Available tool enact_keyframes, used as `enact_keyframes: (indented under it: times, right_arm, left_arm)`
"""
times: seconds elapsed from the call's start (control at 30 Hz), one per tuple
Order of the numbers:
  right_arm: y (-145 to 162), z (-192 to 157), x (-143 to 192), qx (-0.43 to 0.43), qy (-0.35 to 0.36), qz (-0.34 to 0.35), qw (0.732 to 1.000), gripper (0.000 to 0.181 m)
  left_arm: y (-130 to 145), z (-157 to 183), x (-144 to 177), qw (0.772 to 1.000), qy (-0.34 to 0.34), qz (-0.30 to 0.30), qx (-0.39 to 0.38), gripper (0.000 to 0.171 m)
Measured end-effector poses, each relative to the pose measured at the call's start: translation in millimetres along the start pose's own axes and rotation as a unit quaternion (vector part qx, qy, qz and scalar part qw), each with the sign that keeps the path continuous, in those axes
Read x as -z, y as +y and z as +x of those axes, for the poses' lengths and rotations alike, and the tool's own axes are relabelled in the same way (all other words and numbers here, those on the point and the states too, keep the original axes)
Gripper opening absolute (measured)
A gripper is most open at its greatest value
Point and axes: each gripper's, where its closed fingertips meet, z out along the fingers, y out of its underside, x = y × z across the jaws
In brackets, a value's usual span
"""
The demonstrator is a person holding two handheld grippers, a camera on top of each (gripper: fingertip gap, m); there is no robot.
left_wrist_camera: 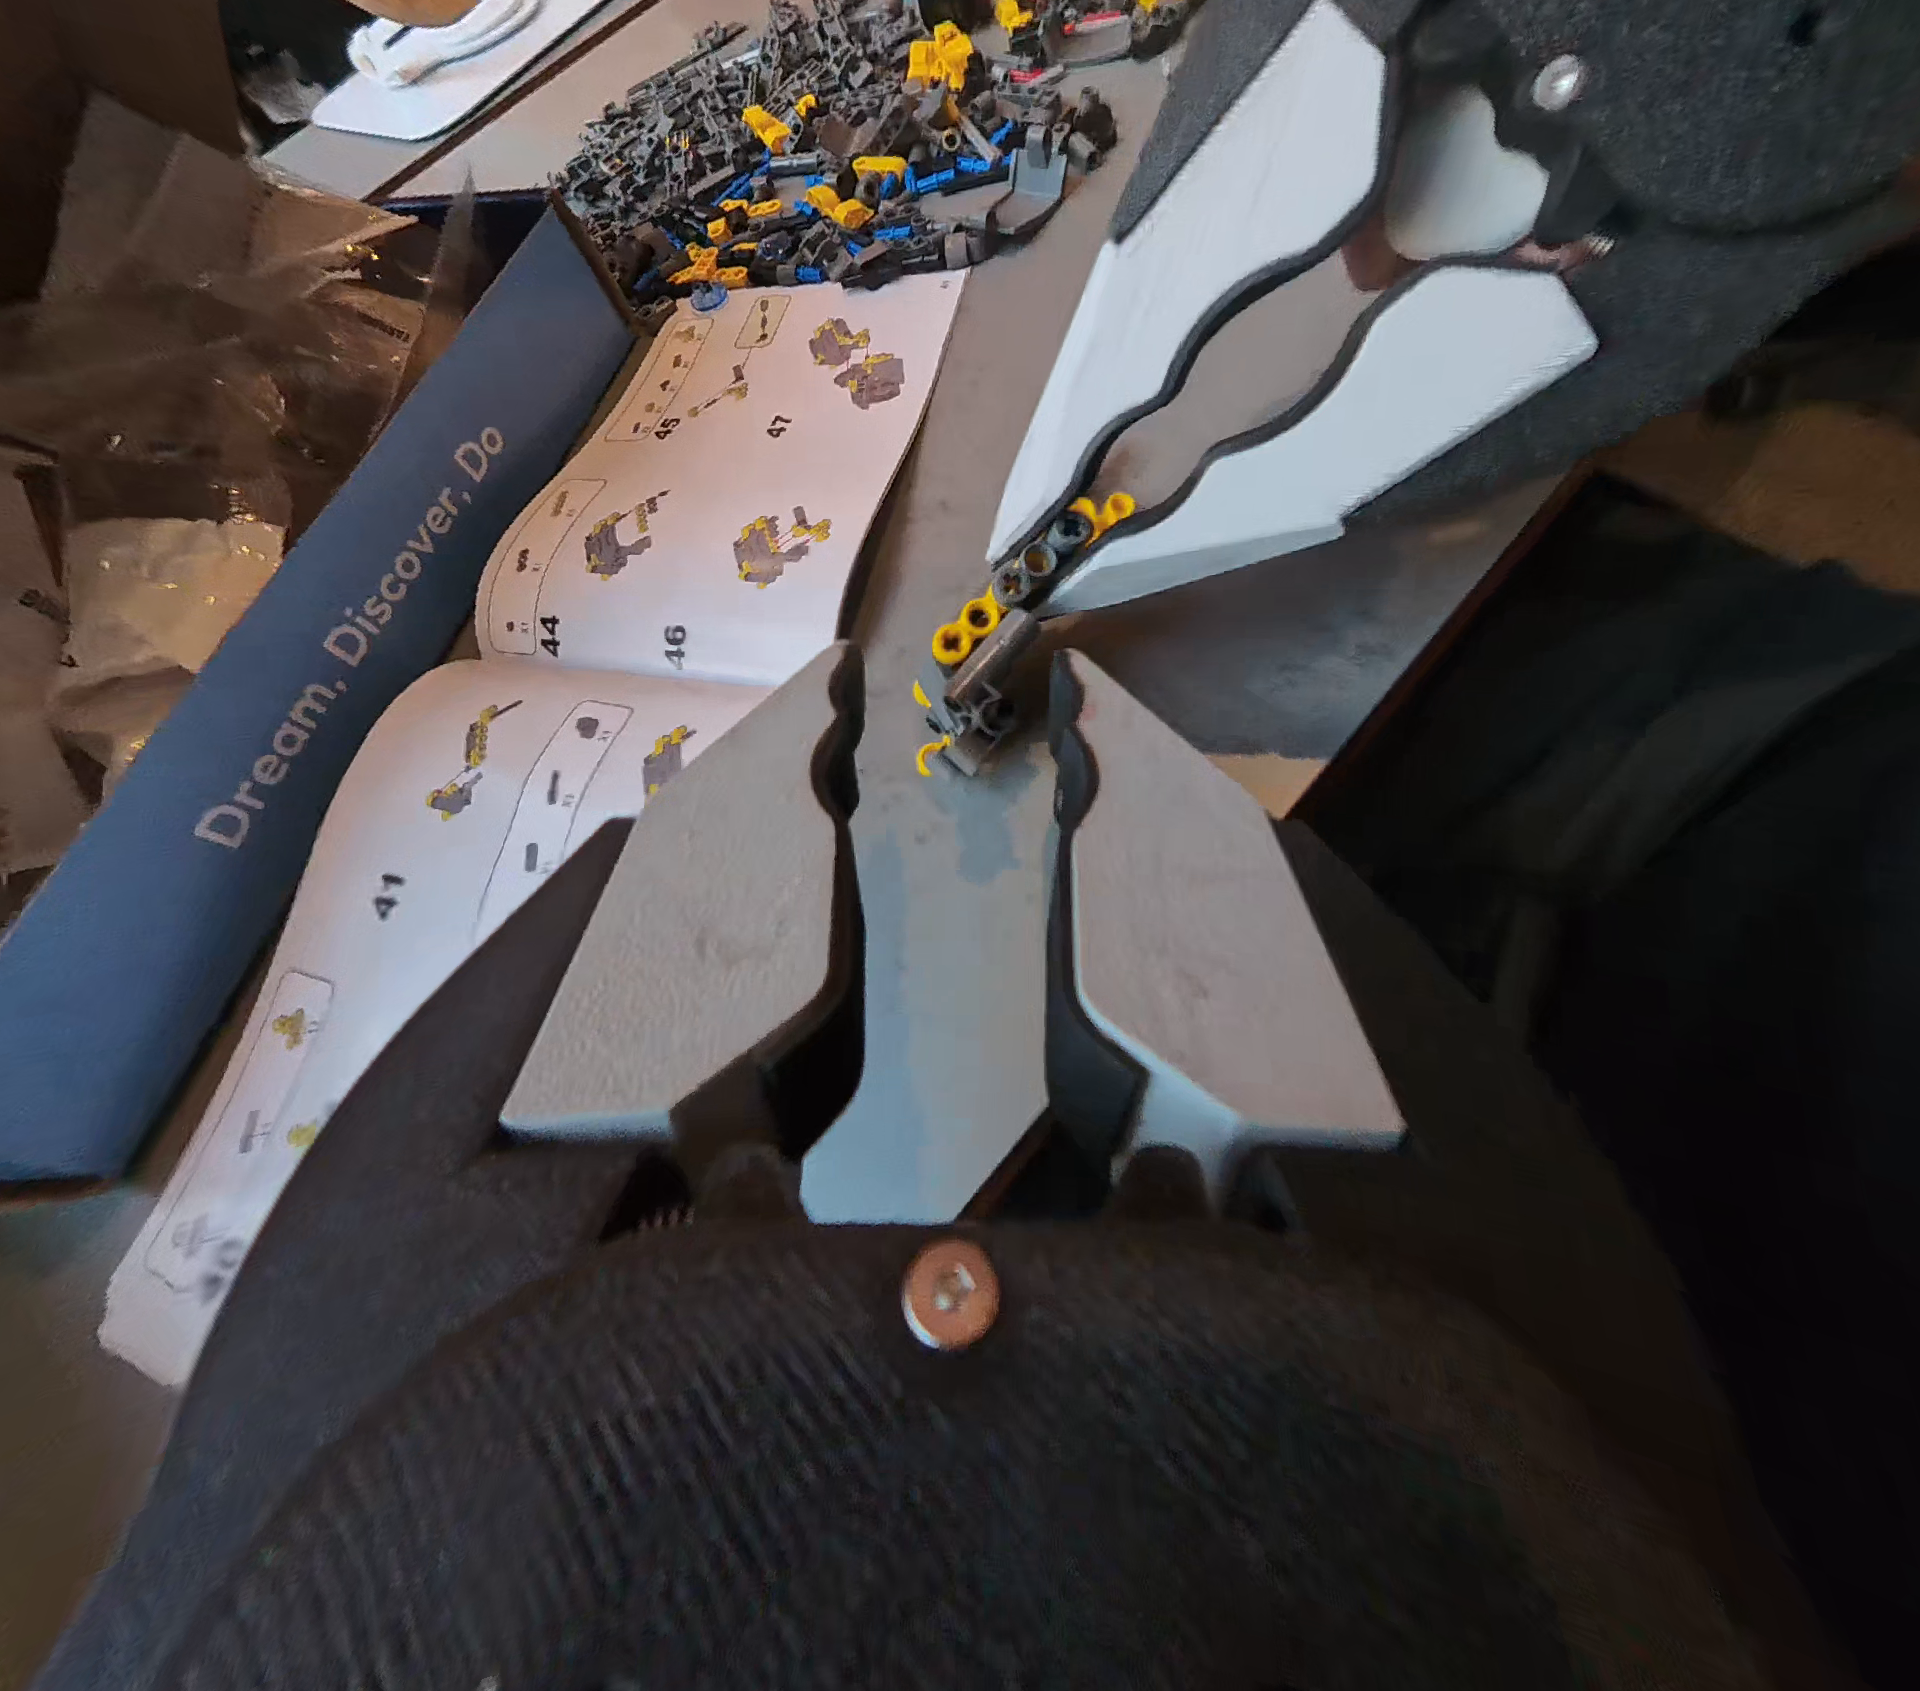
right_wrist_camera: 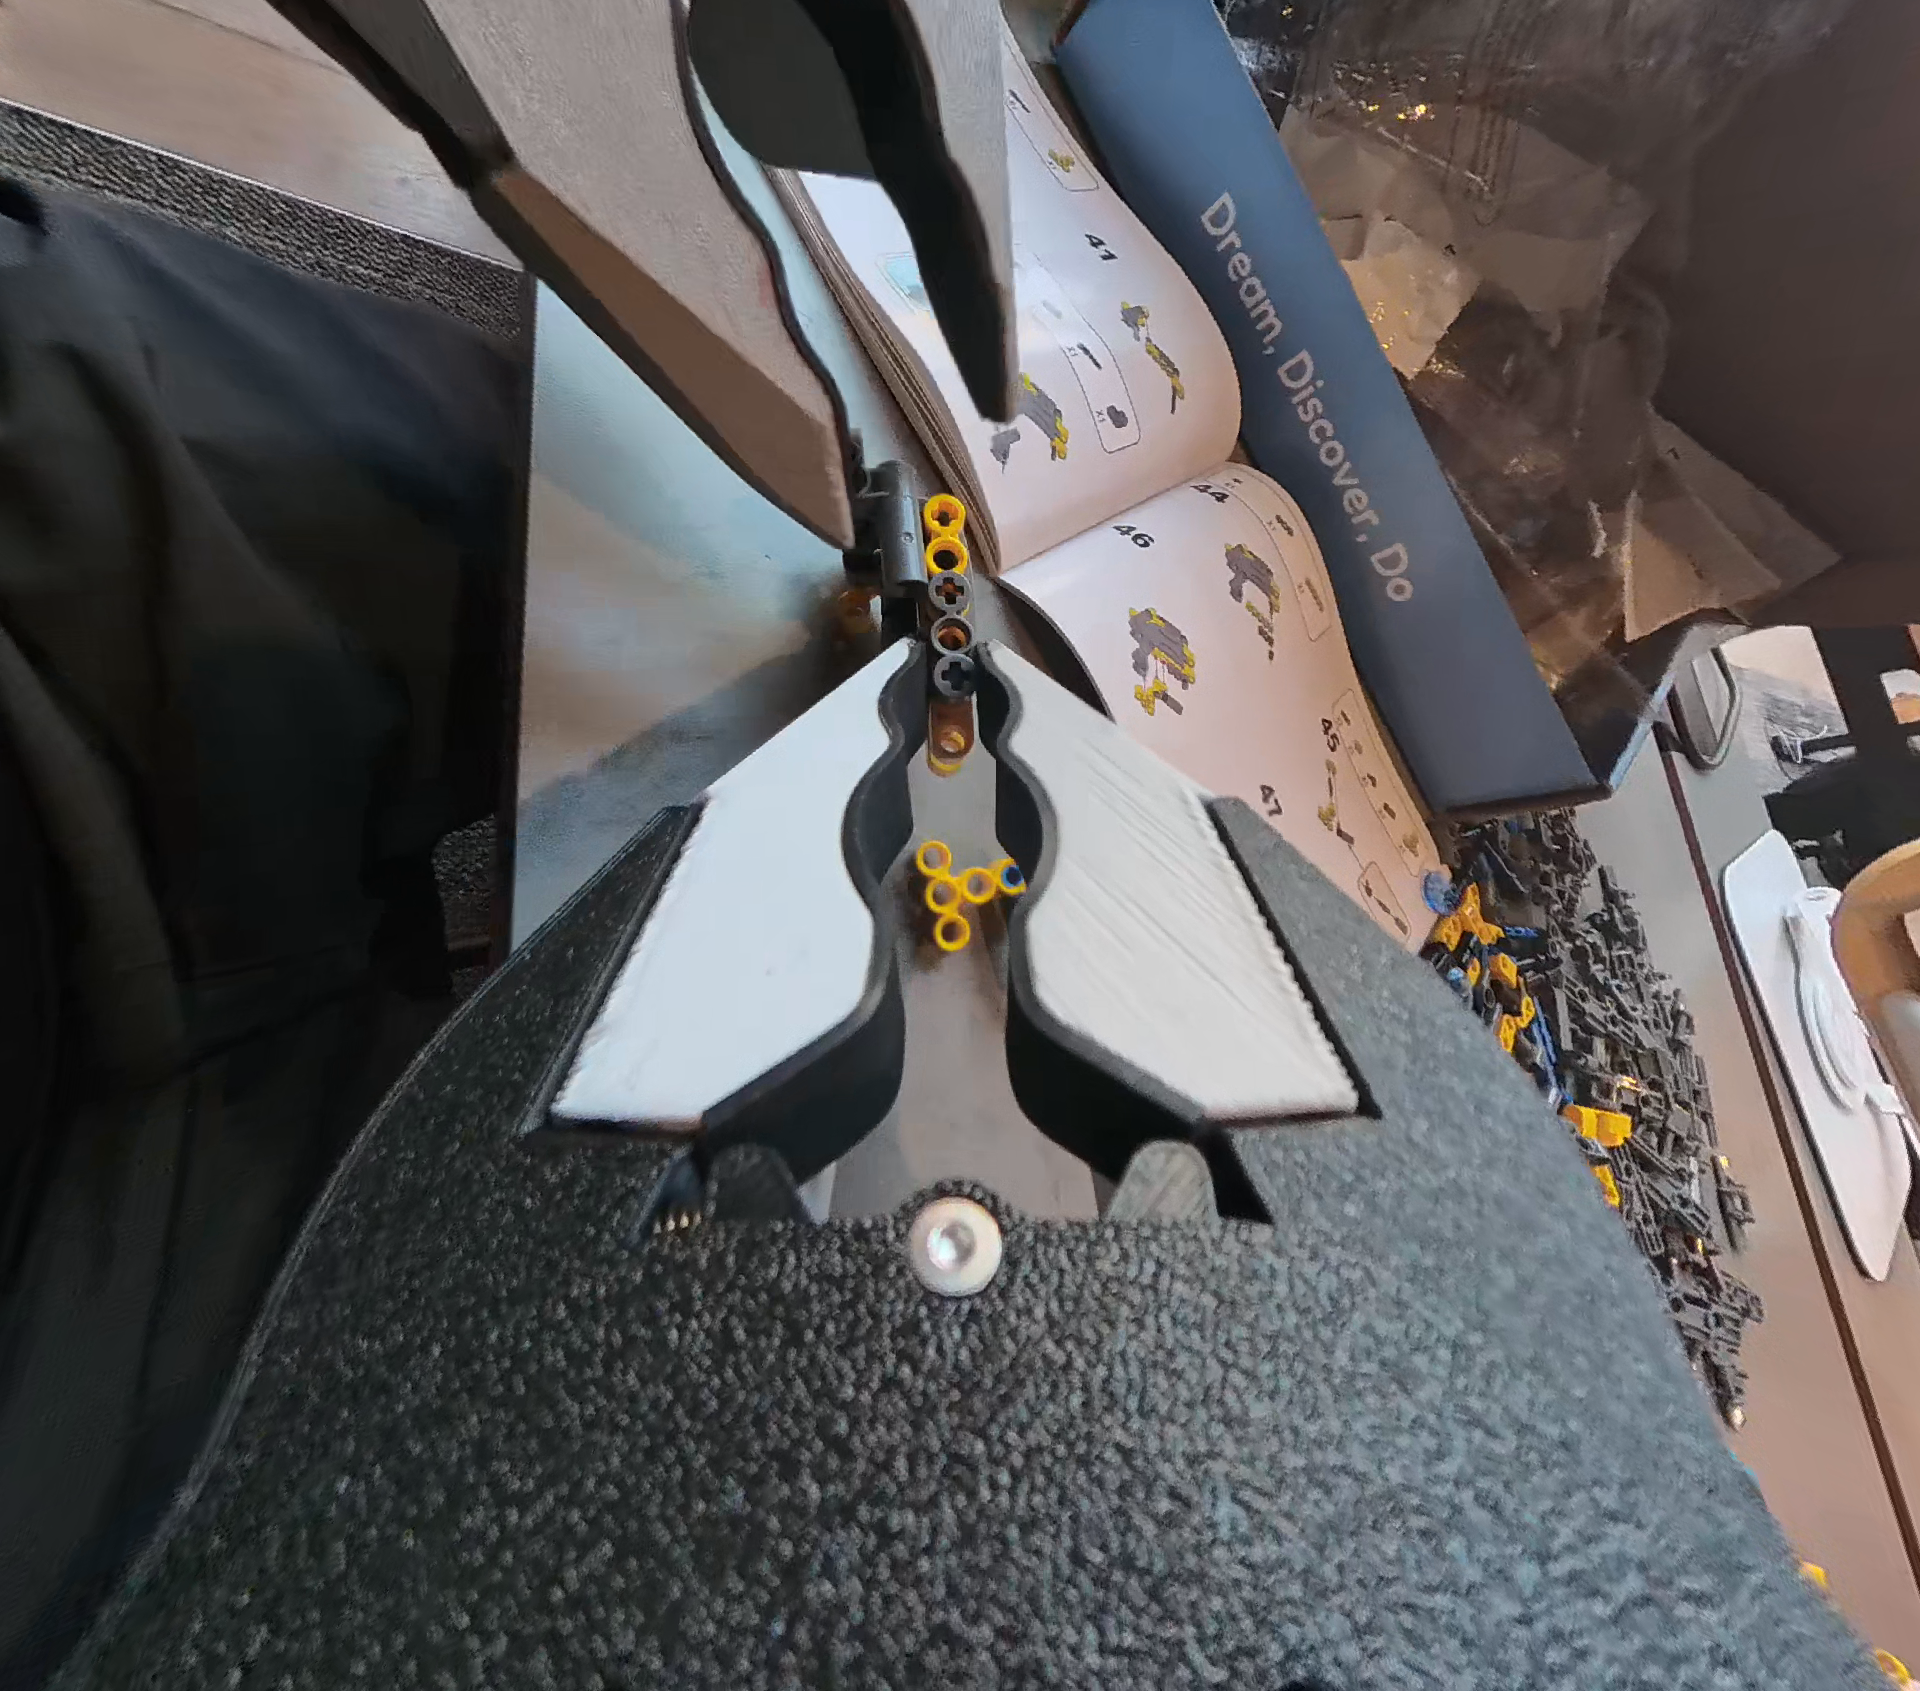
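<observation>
Two claws (left [left_wrist_camera: 956, 706] wide) by brick assembly [right_wrist_camera: 948, 602]

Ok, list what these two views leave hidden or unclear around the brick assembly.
- Left wrist view: the far end of the yellow-and-grey brick assembly sits between the right gripper fingers.
- Right wrist view: whether the left gripper touches the assembly; one fingertip covers that end.
- Both views: the instruction booklet is partly covered by the left gripper's fingers.
- Left wrist view: single pieces in the loose brick pile are too small.
</observation>
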Motion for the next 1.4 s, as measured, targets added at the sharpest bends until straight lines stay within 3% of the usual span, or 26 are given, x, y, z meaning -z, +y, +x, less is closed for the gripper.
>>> enact_keyframes:
  times: [0.13,0.37,0.63,0.8,0.97,1.07,1.23,1.4]
  right_arm:
    - [-3,-2,0,-0.009,-0.008,0.001,1.0,0.007]
    - [-6,-6,0,0.008,-0.005,-0.003,1.0,0.007]
    - [-9,-1,-1,0.045,0.038,0.004,0.998,0.008]
    - [-9,0,-1,0.084,0.063,-0.01,0.994,0.008]
    - [-9,-1,-3,0.157,0.099,-0.02,0.983,0.009]
    - [-6,1,-3,0.166,0.103,-0.026,0.98,0.007]
    - [-8,-1,-2,0.185,0.098,-0.024,0.978,0.007]
    - [-9,-5,-1,0.229,0.105,-0.031,0.967,0.008]
  left_arm:
    - [11,2,-7,0.995,-0.034,-0.048,-0.077,0.019]
    - [14,3,-11,0.993,-0.046,-0.063,-0.093,0.016]
    - [7,-3,-8,0.994,0.003,0.026,0.109,0.013]
    - [8,-4,-11,0.977,0.036,0.053,0.202,0.014]
    - [11,-3,-12,0.939,0.08,0.08,0.325,0.016]
    - [18,2,-15,0.949,0.087,0.054,0.297,0.018]
    - [17,-3,-9,0.991,0.005,0.012,0.135,0.019]
    - [18,2,-6,0.999,-0.04,-0.018,0.013,0.01]
